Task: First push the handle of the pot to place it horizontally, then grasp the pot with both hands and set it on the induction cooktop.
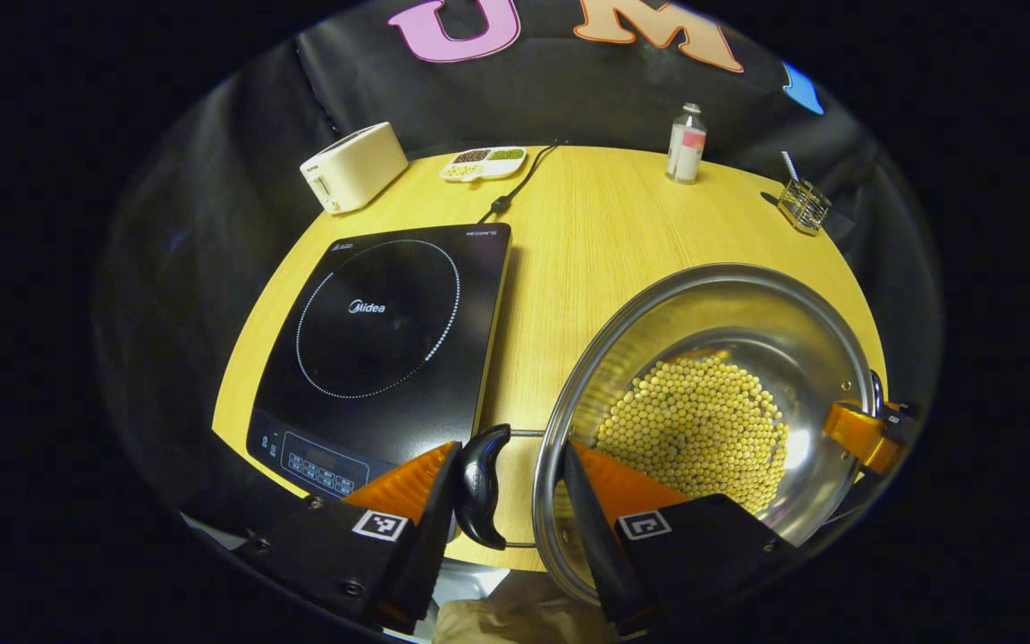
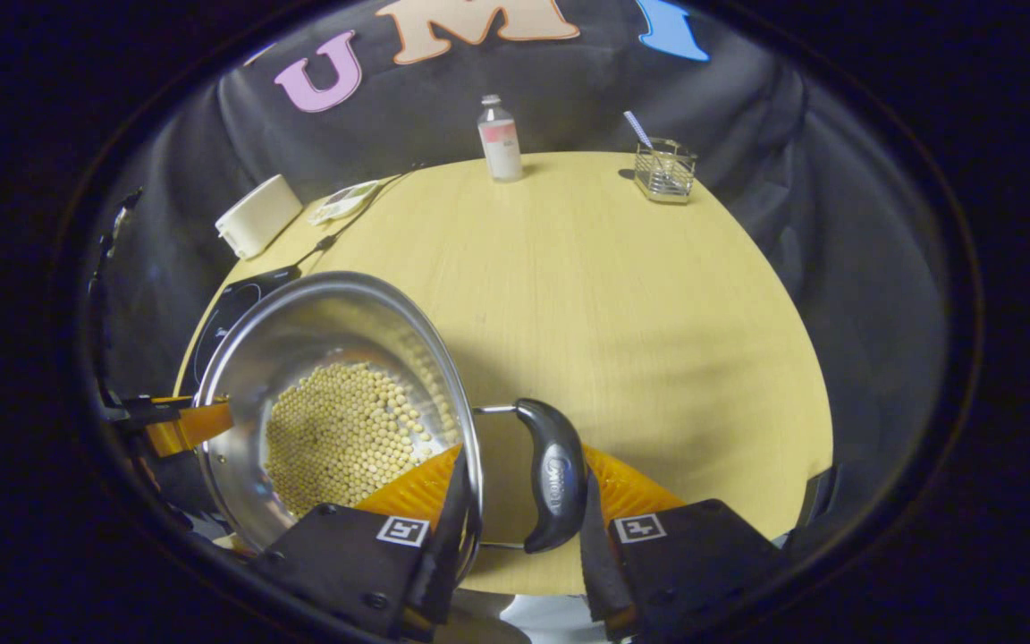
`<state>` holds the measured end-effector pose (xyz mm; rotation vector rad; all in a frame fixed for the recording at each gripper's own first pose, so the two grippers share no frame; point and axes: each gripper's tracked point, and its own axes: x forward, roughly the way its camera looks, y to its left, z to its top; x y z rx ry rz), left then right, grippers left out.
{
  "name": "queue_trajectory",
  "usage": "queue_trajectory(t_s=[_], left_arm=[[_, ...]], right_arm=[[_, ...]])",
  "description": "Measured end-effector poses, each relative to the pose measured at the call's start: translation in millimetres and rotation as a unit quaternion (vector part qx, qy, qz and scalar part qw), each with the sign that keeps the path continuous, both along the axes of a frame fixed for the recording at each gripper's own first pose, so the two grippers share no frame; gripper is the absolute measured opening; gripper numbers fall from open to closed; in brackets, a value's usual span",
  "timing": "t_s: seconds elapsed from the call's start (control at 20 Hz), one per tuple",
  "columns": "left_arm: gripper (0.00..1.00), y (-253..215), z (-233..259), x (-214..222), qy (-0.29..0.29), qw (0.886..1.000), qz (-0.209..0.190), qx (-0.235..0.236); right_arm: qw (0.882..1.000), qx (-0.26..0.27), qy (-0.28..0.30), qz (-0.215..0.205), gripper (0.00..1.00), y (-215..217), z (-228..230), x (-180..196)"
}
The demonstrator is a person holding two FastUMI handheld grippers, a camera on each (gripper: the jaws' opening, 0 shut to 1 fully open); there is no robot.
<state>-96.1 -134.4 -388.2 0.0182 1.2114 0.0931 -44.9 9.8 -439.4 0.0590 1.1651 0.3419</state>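
Observation:
A steel pot (image 1: pixel 747 313) holding several soybeans (image 1: pixel 698 429) sits just right of the black induction cooktop (image 1: pixel 381 331) on the round wooden table (image 1: pixel 604 215). My left gripper (image 1: pixel 510 474) clamps the pot's left black handle (image 1: pixel 482 483) and the rim, one finger outside the handle and one inside the pot. My right gripper (image 2: pixel 524 492) holds the opposite handle (image 2: pixel 555 474) the same way, with its left finger inside the pot (image 2: pixel 327 322). Each gripper appears across the pot in the other's view, the right gripper (image 1: pixel 864 434) and the left gripper (image 2: pixel 180 425). Whether the pot rests on the table I cannot tell.
At the table's far edge stand a cream toaster (image 1: pixel 354 165), a small divided dish (image 1: pixel 484 164), a bottle (image 1: pixel 685 143) and a wire holder (image 1: pixel 804 204). The cooktop's cord (image 1: pixel 515 188) runs back toward the dish. Bare wood (image 2: pixel 622 304) lies to the pot's right.

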Motion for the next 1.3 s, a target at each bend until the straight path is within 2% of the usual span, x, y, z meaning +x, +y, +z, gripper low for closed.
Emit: queue_trajectory(t_s=[0.15,0.2,0.45,0.85,0.9,1.3], left_arm=[[0.71,6.6,6.6,-0.4,0.002,1.0,0.003,-0.004],[0.71,10.0,9.2,2.0,0.0,1.0,0.001,-0.004],[0.71,38.7,16.7,17.9,-0.004,1.0,-0.011,-0.007],[0.71,118.1,11.4,46.7,0.002,1.0,-0.023,-0.014],[0.71,129.1,10.6,49.5,0.003,1.0,-0.023,-0.014],[0.71,206.3,-0.4,66.8,0.012,0.999,-0.027,-0.015]], right_arm=[[1.0,-0.001,0.0,-0.002,0.6,5.1,9.2,-0.3],[1.0,-0.001,-0.002,-0.004,0.55,8.2,12.8,0.0],[1.0,0.0,0.0,-0.023,0.55,37.3,25.2,-1.2],[0.999,0.002,0.006,-0.049,0.55,123.4,34.8,-6.3],[0.999,0.003,0.007,-0.051,0.6,133.7,35.9,-6.9],[0.998,0.002,0.015,-0.055,0.6,217.0,39.4,-18.1]])
